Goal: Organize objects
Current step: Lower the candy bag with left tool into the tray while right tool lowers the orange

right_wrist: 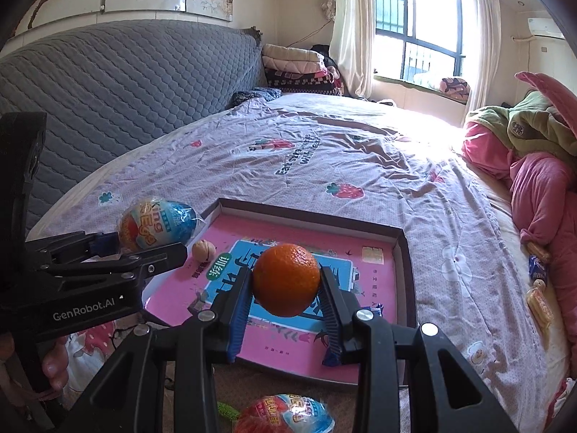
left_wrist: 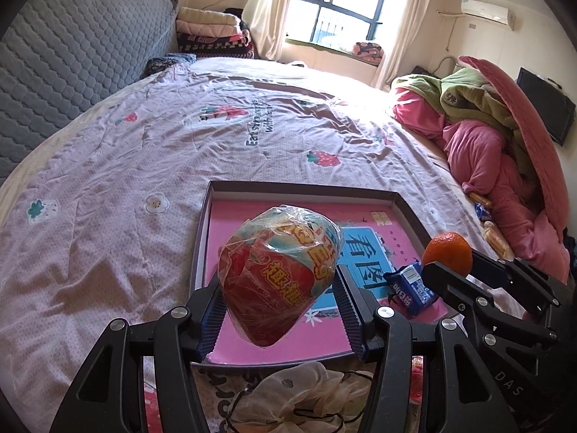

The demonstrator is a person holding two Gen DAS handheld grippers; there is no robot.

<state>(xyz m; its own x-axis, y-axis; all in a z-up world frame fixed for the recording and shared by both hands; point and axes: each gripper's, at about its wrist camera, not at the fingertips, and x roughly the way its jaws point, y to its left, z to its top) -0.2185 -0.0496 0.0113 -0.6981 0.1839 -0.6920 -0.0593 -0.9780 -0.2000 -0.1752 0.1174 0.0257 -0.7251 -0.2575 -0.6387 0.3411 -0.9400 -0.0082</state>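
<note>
left gripper [left_wrist: 279, 301] clamped on the wrapped toy egg [left_wrist: 279, 278], over the tray's [left_wrist: 306, 189] near-left corner | right gripper [right_wrist: 285, 288] squeezing the orange [right_wrist: 286, 279] above the tray's near edge | blue snack pack [left_wrist: 411, 288] lying in the tray's near-right corner

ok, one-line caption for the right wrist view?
Right gripper holds an orange above the pink-lined box lid; left gripper alongside carries a wrapped toy egg.

Bare pink tray floor [right_wrist: 375, 281] ahead (blue packet [left_wrist: 411, 288] at right)
</note>
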